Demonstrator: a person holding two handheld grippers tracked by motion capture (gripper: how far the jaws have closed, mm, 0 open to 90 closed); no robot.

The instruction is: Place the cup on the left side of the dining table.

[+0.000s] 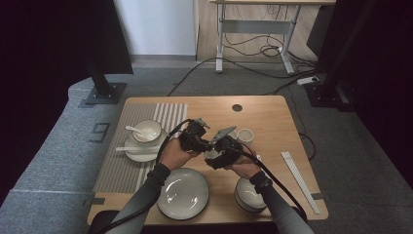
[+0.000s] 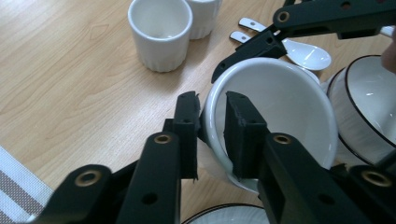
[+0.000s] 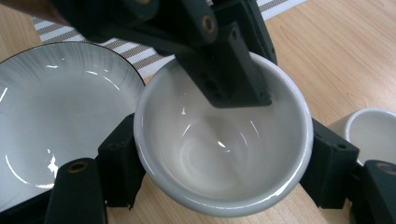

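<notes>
A small white bowl (image 2: 280, 102) (image 3: 187, 140) is held over the wooden table (image 1: 272, 122) between both grippers. My left gripper (image 2: 212, 107) (image 1: 203, 142) is shut on its rim, one jaw inside the bowl and one outside. The right gripper (image 3: 224, 158) (image 1: 221, 155) clasps the bowl across its width, a jaw pressed against each outer side. In the right gripper view the left gripper's inner jaw reaches down into the bowl from the top. The bowl looks empty.
Two white cups (image 2: 161, 32) and spoons (image 2: 303, 51) lie just beyond the bowl. A black-rimmed bowl (image 2: 369, 102) (image 1: 248, 192) and a wide plate (image 3: 56, 107) (image 1: 182, 192) sit nearby. A bowl with a spoon (image 1: 146, 131) rests on the striped mat (image 1: 117, 165). Chopsticks (image 1: 299, 180) lie at the right.
</notes>
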